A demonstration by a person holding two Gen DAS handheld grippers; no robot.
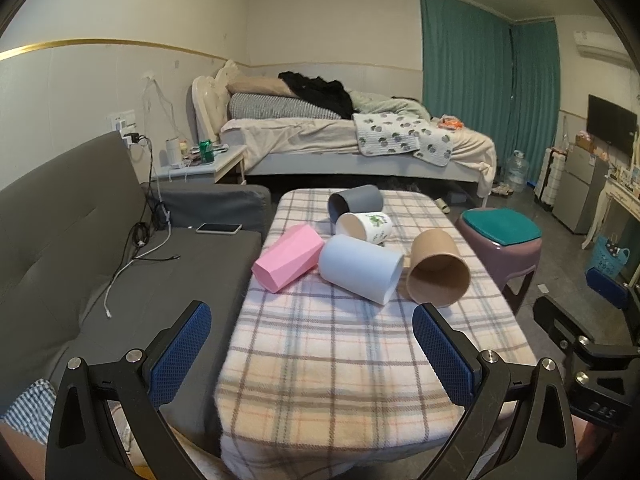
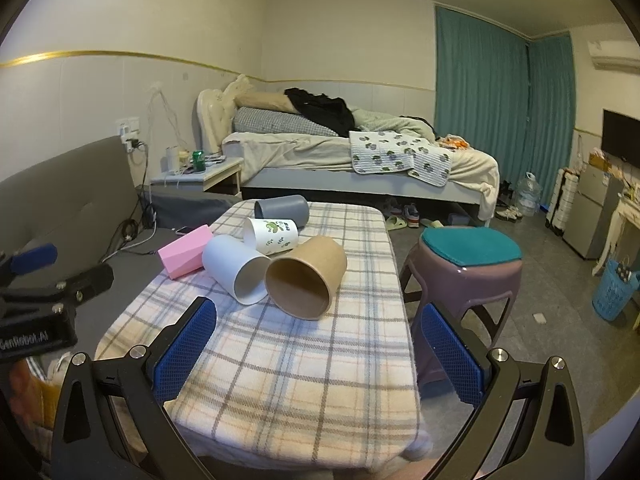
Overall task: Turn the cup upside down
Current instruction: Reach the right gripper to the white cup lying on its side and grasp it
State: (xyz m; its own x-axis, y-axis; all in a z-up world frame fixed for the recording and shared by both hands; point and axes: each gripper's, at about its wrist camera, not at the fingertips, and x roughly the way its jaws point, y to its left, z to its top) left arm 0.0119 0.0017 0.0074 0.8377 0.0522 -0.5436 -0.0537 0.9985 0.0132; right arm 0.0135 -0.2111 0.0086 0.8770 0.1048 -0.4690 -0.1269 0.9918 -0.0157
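Observation:
Several cups lie on their sides on a plaid-covered table point(image 1: 340, 344) point(image 2: 288, 360): a brown paper cup point(image 1: 438, 268) point(image 2: 306, 278), a pale blue cup point(image 1: 360, 274) point(image 2: 236, 274), a pink faceted cup point(image 1: 288, 258) point(image 2: 186, 256), a white leaf-print cup point(image 1: 366, 227) point(image 2: 272, 234) and a grey cup point(image 1: 354, 202) point(image 2: 282, 210). My left gripper point(image 1: 312, 320) is open and empty, short of the cups. My right gripper point(image 2: 316, 316) is open and empty, just short of the brown cup's mouth. Each gripper also shows in the other's view, the right one point(image 1: 588, 344) and the left one point(image 2: 44, 308).
A grey sofa point(image 1: 80, 248) with a phone point(image 1: 219, 228) and cables lies left of the table. A purple stool with a teal cushion point(image 2: 468, 264) stands right of it. A bed point(image 1: 360, 136), a nightstand and teal curtains are behind.

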